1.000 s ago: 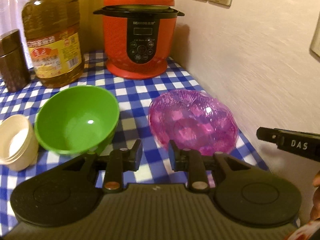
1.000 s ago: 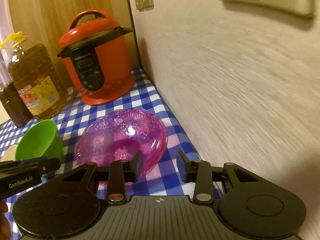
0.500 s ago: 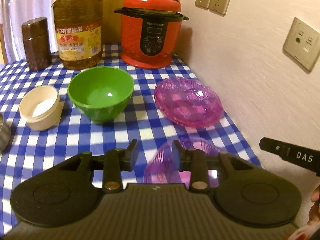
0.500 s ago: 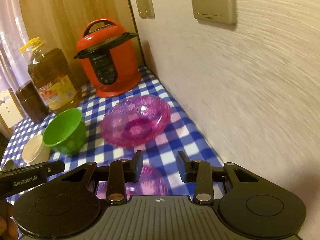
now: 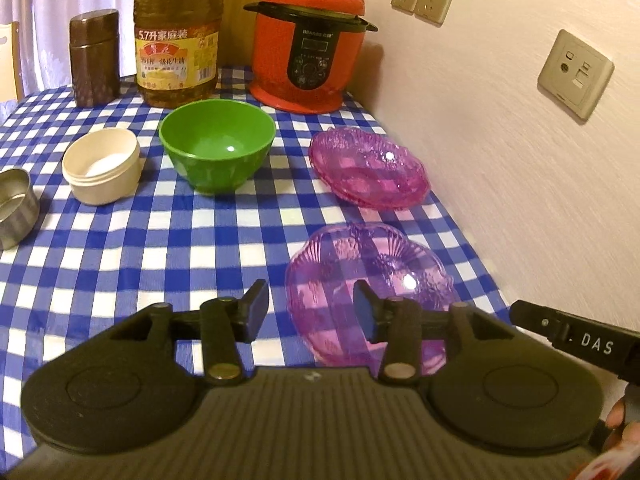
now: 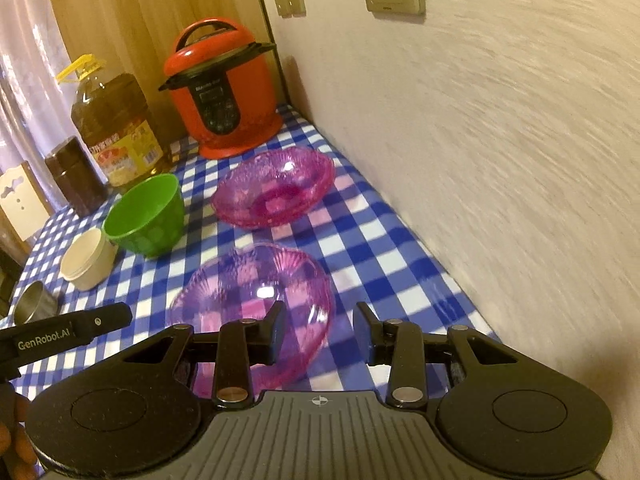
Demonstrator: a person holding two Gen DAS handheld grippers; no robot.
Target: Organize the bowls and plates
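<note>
Checked tablecloth (image 5: 120, 256), bowls and plates along the wall side, both grippers above the near edge.

Left gripper (image 5: 308, 312): jaws opening, nothing between the pads; near purple glass plate (image 5: 360, 264) lies under its right finger. Right gripper (image 6: 320, 332): jaws partly apart, gripping nothing, same plate (image 6: 248, 280) beneath its left finger. Pink glass plates (image 5: 368, 168), stacked, sit just beyond, near the wall. Green bowl (image 5: 218, 150) stands left of them, cream tub (image 5: 102, 164) and metal tin (image 5: 16, 200) further left. Red pressure cooker (image 5: 310, 40), oil bottle (image 5: 178, 36) and brown canister (image 5: 94, 58) line the far edge. Bare cloth lies wide open left of the purple plate.
</note>
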